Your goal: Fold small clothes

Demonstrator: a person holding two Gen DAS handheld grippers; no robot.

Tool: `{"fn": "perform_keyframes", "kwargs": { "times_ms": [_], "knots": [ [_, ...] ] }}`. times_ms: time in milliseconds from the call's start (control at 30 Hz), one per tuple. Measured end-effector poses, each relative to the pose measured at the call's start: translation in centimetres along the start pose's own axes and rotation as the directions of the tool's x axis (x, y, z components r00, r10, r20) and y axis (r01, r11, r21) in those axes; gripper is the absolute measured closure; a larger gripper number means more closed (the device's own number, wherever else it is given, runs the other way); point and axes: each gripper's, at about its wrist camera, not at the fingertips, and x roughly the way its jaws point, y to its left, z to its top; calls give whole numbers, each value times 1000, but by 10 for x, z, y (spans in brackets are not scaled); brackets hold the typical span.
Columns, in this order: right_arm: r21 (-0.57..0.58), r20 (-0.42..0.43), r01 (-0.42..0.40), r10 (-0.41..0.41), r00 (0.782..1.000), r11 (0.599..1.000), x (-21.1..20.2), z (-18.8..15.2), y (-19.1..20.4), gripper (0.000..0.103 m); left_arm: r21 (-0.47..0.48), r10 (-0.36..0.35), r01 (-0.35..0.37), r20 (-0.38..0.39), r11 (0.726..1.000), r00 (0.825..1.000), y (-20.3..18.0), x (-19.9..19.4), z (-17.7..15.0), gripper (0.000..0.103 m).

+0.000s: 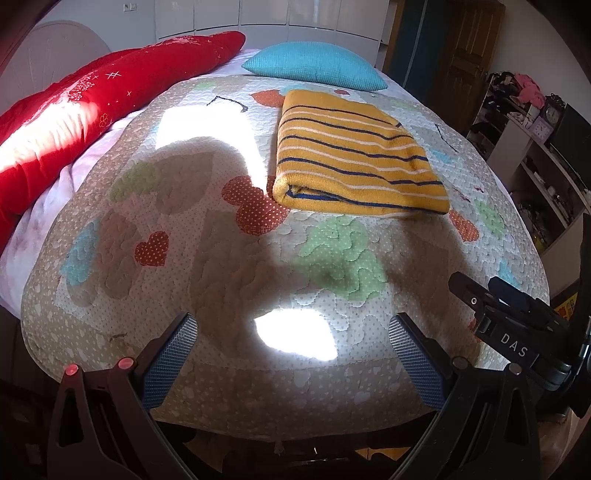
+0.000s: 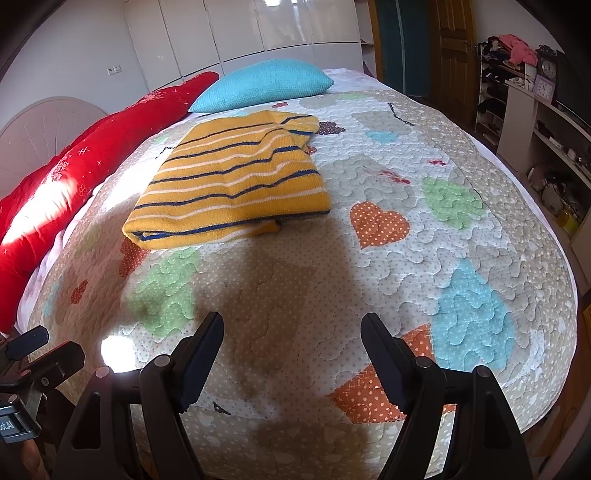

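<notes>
A yellow knit garment with navy and white stripes (image 1: 354, 155) lies folded into a rectangle on the patterned quilt (image 1: 207, 258), far from both grippers. It also shows in the right wrist view (image 2: 232, 184), with a loose part bunched at its far end. My left gripper (image 1: 293, 332) is open and empty over the near edge of the bed. My right gripper (image 2: 291, 332) is open and empty, also near the bed's front edge. The right gripper's body shows at the right of the left wrist view (image 1: 517, 332).
A red duvet (image 1: 74, 118) lies along the left side of the bed and a teal pillow (image 1: 314, 66) at the far end. Shelves with clutter (image 2: 546, 147) and a wooden door (image 2: 454, 48) stand to the right. White wardrobes (image 2: 240, 33) line the back wall.
</notes>
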Motion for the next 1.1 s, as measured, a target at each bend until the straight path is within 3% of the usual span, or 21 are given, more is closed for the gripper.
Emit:
{"fn": "perform_keyframes", "kwargs": {
  "times_ms": [633,900,1100],
  "knots": [
    [-3,-12,2,-2,1000,1000,14,-1,3,21,-30,-5,3,-64,1000,998,9,18,-6,0],
    [-42,63,14,-12,998,999,9,6,11,20,-39,-11,8,-84,999,996,13,28,-3,0],
    [-49,58,18,-15,998,999,16,8,10,20,-28,-16,13,-100,1000,995,9,36,-2,0]
  ]
}}
